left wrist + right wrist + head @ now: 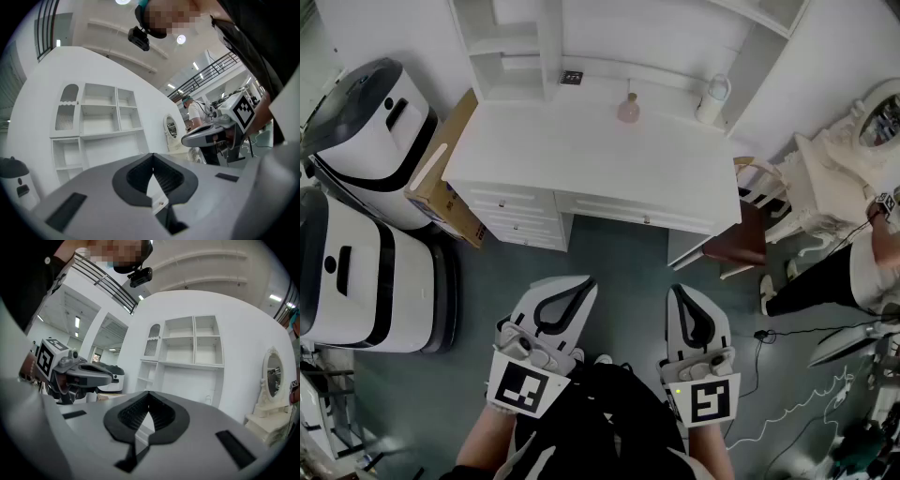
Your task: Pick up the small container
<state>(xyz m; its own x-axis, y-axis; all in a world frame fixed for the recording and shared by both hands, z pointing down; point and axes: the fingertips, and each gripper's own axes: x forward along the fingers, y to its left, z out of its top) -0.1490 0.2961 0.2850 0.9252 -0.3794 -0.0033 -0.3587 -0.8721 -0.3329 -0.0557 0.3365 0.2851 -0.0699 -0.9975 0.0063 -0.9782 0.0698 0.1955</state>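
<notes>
Pink and upright in the head view, the small container [628, 110] stands near the white worktop's [581, 169] back edge, ahead between both tools, neither plainly nearer. Left gripper view: left tool [152, 155] clenched, empty. Right gripper view: right tool [149, 393] clenched, empty.

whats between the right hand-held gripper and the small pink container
Head view: only grey floor, then the front edge and bare top of the white desk, between the right hand-held gripper and the small pink container.

white desk [581, 159] | on top: small pink container [628, 110], white bottle [712, 98] | both near back edge
</notes>
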